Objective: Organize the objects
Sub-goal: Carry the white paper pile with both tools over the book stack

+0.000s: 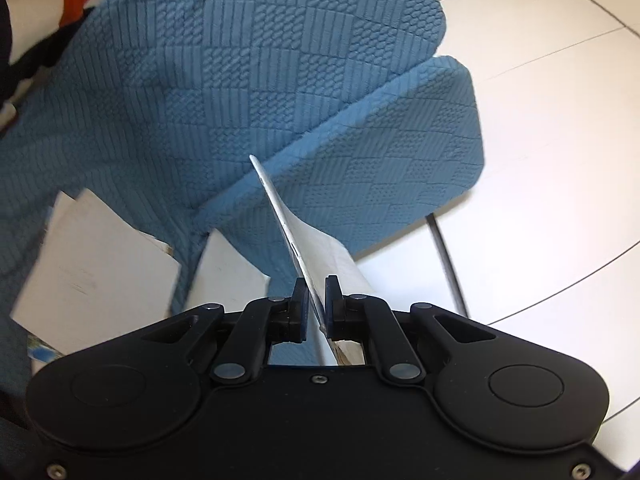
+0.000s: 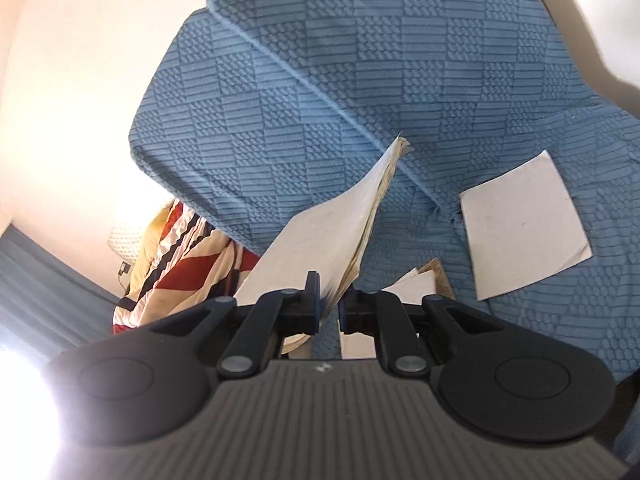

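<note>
My left gripper [image 1: 316,300] is shut on a thin white booklet [image 1: 298,232], seen edge-on and held above the blue textured sofa [image 1: 168,92]. Two more white booklets lie on the sofa seat, one at the left [image 1: 92,272] and one beside it [image 1: 228,272]. My right gripper [image 2: 329,300] is shut on a thicker white booklet with yellowed pages [image 2: 332,232], which sticks up in front of the sofa back [image 2: 360,80]. A flat white booklet [image 2: 524,224] lies on the seat to the right, and another [image 2: 416,280] lies just behind the right finger.
White tiled floor [image 1: 560,160] lies right of the sofa, with a dark cable [image 1: 448,264] on it. A red, white and black striped cloth [image 2: 180,264] hangs at the sofa's left end; it also shows in the left wrist view [image 1: 40,8]. A blue curtain [image 2: 40,280] is at far left.
</note>
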`<state>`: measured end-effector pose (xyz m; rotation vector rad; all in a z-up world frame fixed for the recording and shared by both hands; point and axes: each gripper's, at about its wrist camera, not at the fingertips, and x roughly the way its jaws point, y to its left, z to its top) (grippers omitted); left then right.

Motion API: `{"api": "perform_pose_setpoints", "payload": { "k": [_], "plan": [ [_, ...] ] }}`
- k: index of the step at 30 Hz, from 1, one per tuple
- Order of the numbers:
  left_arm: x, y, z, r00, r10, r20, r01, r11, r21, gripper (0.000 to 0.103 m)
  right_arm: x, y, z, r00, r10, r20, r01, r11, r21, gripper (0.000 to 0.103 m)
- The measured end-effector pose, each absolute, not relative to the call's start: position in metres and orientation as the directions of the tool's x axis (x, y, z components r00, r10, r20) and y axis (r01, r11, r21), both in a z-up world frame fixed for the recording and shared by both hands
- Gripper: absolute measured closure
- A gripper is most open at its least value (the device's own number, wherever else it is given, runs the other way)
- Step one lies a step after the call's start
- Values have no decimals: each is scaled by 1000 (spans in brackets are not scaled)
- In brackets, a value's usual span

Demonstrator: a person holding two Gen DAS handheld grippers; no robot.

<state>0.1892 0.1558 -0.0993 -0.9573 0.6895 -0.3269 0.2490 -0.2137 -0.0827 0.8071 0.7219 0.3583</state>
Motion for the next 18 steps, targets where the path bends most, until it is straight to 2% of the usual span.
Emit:
{"api": "perform_pose_setpoints", "payload": {
  "k": [5,18],
  "plan": [
    [189,171,-113,745,-515,-424,-74,568,-820,96,260,-196,-97,684,561,-467,-29,660,750,92],
    [194,219,-194,704,-473,-530,-205,579,-789,96,284,-147,-156,602,578,-551,-44,713,700,92]
  ]
}}
